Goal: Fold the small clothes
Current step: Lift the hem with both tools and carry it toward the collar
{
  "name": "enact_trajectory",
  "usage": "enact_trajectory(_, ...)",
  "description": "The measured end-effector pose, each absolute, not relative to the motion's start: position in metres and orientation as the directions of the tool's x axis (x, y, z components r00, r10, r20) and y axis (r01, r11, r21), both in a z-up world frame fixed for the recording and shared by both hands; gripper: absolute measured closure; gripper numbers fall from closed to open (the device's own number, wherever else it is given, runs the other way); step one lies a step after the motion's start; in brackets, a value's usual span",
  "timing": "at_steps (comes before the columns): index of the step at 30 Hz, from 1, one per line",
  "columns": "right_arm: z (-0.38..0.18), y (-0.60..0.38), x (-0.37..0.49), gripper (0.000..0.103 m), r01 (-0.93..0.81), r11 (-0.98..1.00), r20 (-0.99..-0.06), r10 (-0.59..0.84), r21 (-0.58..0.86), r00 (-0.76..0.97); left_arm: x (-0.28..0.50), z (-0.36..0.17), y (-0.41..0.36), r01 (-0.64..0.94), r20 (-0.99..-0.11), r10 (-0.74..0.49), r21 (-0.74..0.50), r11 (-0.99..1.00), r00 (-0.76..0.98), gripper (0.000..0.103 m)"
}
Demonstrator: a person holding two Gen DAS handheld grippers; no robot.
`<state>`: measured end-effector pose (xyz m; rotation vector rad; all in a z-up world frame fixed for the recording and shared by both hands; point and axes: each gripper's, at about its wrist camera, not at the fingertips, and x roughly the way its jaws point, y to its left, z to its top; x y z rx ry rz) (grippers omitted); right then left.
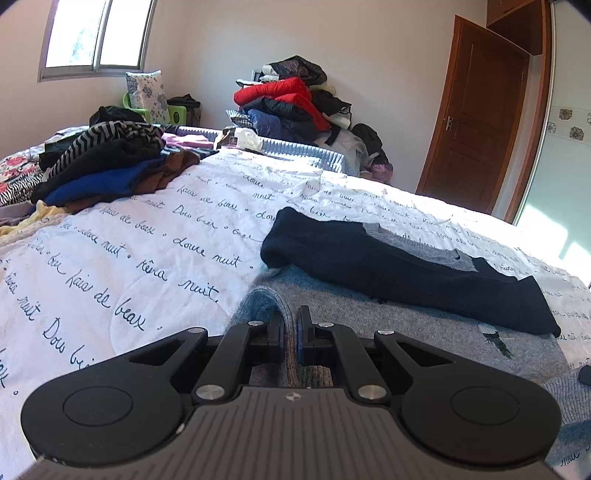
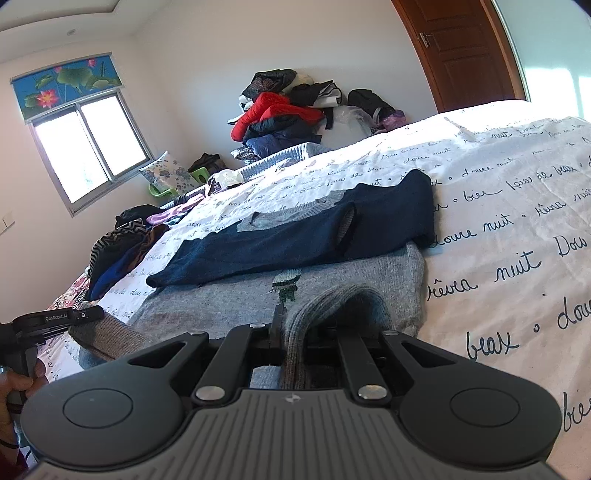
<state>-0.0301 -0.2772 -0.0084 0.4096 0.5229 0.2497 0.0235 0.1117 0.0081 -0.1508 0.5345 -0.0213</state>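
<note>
Left wrist: left claw [image 1: 290, 325] tilted down, pinching grey sweater [image 1: 424, 328] hem

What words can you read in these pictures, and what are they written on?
"douce nuit": handwriting print on the white bedspread, repeated all over.
"nuit": same bedspread, clear in the right wrist view.
Words like "faire de beaux" and "rêves": also on the bedspread, but I am unsure of the spelling.
"GenRobot.AI": small label on the left gripper, just readable.
Bedspread words farther away: too small to read.

Sunlit bedrm: window [image 1: 94, 35], wood door [image 1: 476, 122]
</note>
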Motion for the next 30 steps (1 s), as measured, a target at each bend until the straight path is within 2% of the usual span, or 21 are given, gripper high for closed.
enact_trajectory(5, -0.019, -0.281, -0.024, 0.095, -0.112, 0.885, -0.451, 0.335, 0.452, 0.827, 0.030, -0.001, 0.120, -0.028, -0.532, -0.080, -0.192, 0.981, 0.843, 0.096)
enact_trajectory(11, -0.017, -0.286, -0.023, 0.095, -0.113, 0.869, -0.441, 0.352, 0.481, 0.825, 0.027, 0.005, 0.125, -0.016, -0.496, -0.099, -0.223, 0.975, 0.863, 0.096)
enact_trajectory(30, 0.003, -0.296, -0.001, 0.095, -0.138, 0.849, -0.380, 0.366, 0.510, 0.849, 0.057, 0.043, 0.095, 0.052, -0.441, -0.105, -0.132, 0.990, 0.891, 0.096)
